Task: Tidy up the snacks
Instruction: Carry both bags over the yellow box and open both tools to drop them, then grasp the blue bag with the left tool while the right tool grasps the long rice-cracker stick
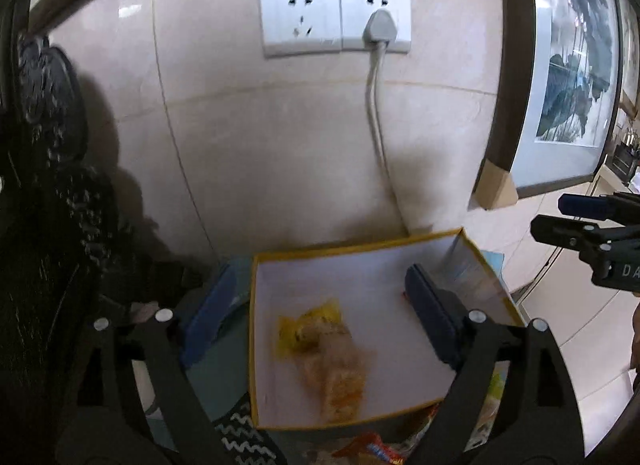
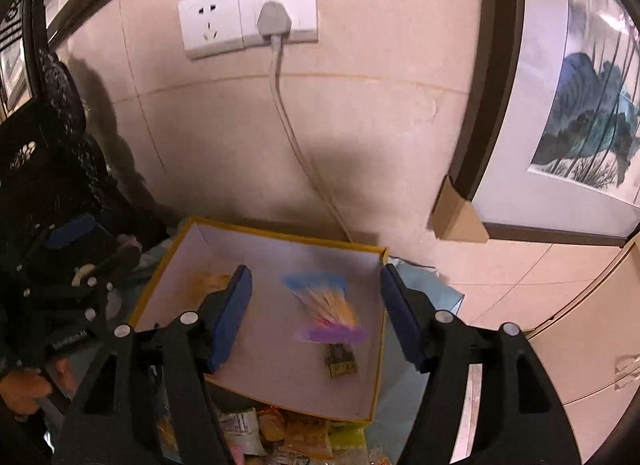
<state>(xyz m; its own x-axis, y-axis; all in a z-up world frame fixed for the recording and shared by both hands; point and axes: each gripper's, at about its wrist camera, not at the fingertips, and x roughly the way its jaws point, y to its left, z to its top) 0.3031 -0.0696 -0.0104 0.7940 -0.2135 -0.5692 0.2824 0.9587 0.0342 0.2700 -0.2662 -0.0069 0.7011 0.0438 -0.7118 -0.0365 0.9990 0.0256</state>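
My left gripper (image 1: 326, 305) hangs above the yellow-rimmed box (image 1: 316, 251), jaws spread wide and released, nothing between the pads. Its left pad sits outside the box's left wall, over a teal cloth (image 1: 218, 377); its right pad is over the white box floor. Far left in this view is a dark carved chair back (image 1: 48, 113), and behind it the beige tiled wall (image 1: 248, 137).

On the box floor, toward the near left, lies a yellow and orange snack packet (image 1: 324, 353), blurred, lying flat, touching neither pad. Beyond the box's near edge more loose wrappers (image 1: 372, 449) show on the table, too smeared to name.

On the wall above: a double white socket (image 1: 334, 17) with a grey plug (image 1: 380, 27) in the right half, its cord (image 1: 376, 121) dropping behind the box.

My right gripper (image 2: 316, 313) is also over the box (image 2: 280, 239), jaws parted and released, holding nothing. Between the pads in its view lies a blue, orange and purple snack packet (image 2: 324, 305), motion-streaked, on the box floor toward the right; I cannot tell whether it is settled. Just nearer lies a small dark wrapped piece (image 2: 340, 361). A pile of mixed snack packs (image 2: 280, 437) sits on the table right before the box's near wall.

Right of the box: a cardboard corner protector (image 2: 456, 217) on a framed ink painting (image 2: 580, 113) leaning against the wall, and pale floor tiles (image 2: 520, 277). A hand (image 2: 24, 389) shows at the far left edge of the right view, gripping the other tool.
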